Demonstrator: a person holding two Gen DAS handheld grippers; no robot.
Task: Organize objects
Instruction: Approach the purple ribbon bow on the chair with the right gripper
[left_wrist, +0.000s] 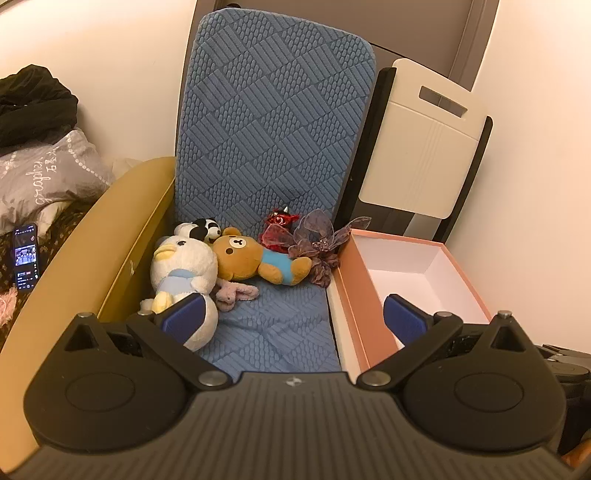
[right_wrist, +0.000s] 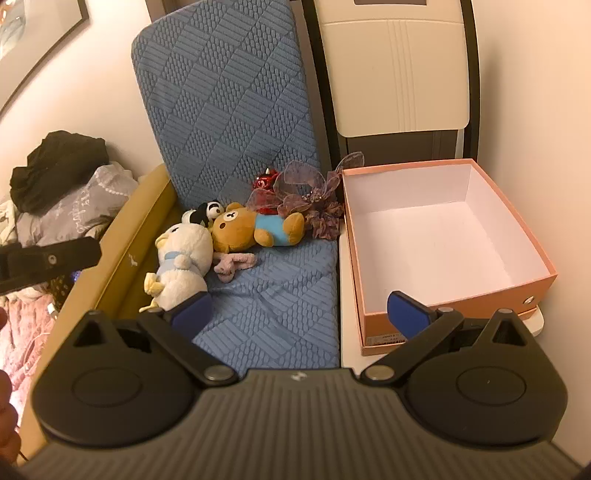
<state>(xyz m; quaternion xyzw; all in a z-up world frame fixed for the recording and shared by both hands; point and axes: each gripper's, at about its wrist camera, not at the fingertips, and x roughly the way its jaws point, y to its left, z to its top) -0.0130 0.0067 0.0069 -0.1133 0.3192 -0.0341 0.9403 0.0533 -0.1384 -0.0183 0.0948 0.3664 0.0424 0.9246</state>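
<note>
A: On the blue seat cushion (left_wrist: 273, 325) we list five soft items. White duck plush (left_wrist: 184, 273) at the left against the yellow armrest (left_wrist: 92, 236); brown bear (left_wrist: 255, 258) touching it; small panda (left_wrist: 205, 229) behind both; red ornament (left_wrist: 277, 229) and purple fabric flower (left_wrist: 317, 243) by the backrest.

B: And the container?

A: Pink box (right_wrist: 443, 229), empty, just right of the cushion.

B: Grippers?

A: We hold both with fingers spread wide, nothing between them. Left gripper (left_wrist: 295, 314) hangs nearest the duck, whose body runs toward us, head away. Right gripper (right_wrist: 299, 314) sits nearer the box. Bear lies crosswise, head left, feet toward the box.

B: So we judge the duck suits the left.
</note>
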